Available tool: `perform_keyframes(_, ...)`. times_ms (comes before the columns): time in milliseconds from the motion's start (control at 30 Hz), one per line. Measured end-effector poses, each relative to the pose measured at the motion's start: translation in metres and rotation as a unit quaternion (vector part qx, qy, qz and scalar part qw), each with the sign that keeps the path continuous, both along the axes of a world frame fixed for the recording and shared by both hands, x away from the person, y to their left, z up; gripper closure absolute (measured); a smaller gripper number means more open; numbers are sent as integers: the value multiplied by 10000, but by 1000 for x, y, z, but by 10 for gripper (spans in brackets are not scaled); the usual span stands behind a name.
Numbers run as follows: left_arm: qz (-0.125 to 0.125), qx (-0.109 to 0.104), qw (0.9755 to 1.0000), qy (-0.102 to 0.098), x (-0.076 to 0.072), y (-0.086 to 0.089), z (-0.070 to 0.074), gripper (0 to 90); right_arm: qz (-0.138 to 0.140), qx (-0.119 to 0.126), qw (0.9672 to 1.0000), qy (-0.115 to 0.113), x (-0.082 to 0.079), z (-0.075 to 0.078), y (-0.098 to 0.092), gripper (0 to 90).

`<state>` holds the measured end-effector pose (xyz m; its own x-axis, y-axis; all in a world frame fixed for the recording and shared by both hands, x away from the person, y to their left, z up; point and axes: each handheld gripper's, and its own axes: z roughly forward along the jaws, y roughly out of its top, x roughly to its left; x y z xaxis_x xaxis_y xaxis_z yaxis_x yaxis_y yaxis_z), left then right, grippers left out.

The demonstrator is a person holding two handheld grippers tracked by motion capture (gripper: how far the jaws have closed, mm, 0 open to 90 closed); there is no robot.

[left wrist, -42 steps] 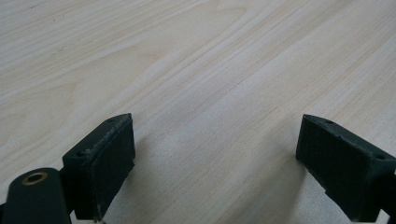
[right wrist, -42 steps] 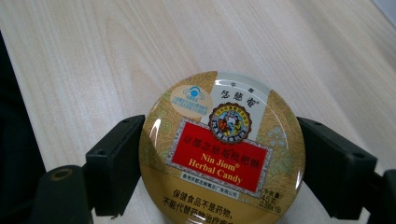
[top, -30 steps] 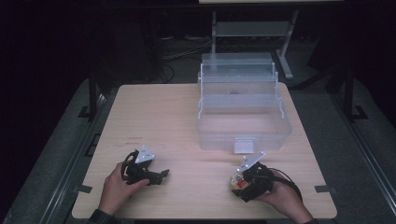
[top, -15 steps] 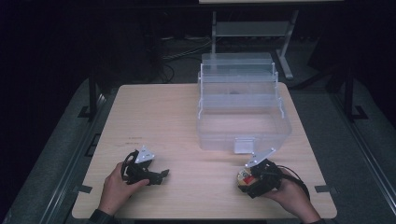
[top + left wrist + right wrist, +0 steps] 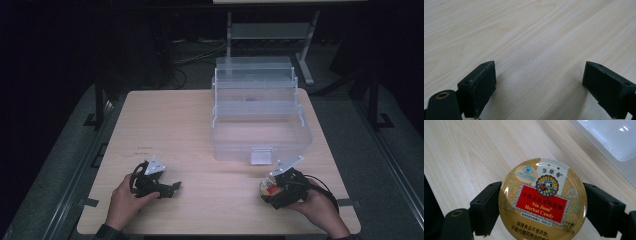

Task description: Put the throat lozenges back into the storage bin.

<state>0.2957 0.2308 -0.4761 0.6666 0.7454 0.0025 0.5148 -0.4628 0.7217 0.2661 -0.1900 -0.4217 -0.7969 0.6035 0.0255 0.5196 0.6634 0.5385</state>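
Candy tin [image 5: 542, 201], round, gold with a red label reading "Nin Jiom Herbal Candy", sits clamped between the right gripper's [image 5: 541, 207] two black jaws, one on each side of its rim at mid-height of the right gripper view. Grip is across the diameter, probably because a smooth round tin gives no other purchase. Lid faces the camera; label text reads upright, top of the print toward the upper frame. It's a disc, so no real long axis; its flat face appears roughly parallel to the table [image 5: 175, 125].

In the high view the tin [image 5: 269, 189] is at lower right, near the table's front edge, in the person's right hand [image 5: 320, 210]; cannot tell if it rests on the wood or hangs just above.

Left gripper [image 5: 539, 87]: jaws spread wide, nothing between them, bare wood beyond. In the high view it [image 5: 170, 189] lies at lower left in the left hand [image 5: 122, 200], looks parked.

Clear plastic tiered box [image 5: 260, 115] stands open at upper right of centre, just beyond the tin. Likely the destination, but that's a guess.
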Motion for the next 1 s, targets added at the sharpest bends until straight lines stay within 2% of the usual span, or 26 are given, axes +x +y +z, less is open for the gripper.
perform_keyframes(1000, 1, -2, 10000, -1, 0, 0, 0, 109, -656, 94, 9978, -92, 6, 16, -42, 196)
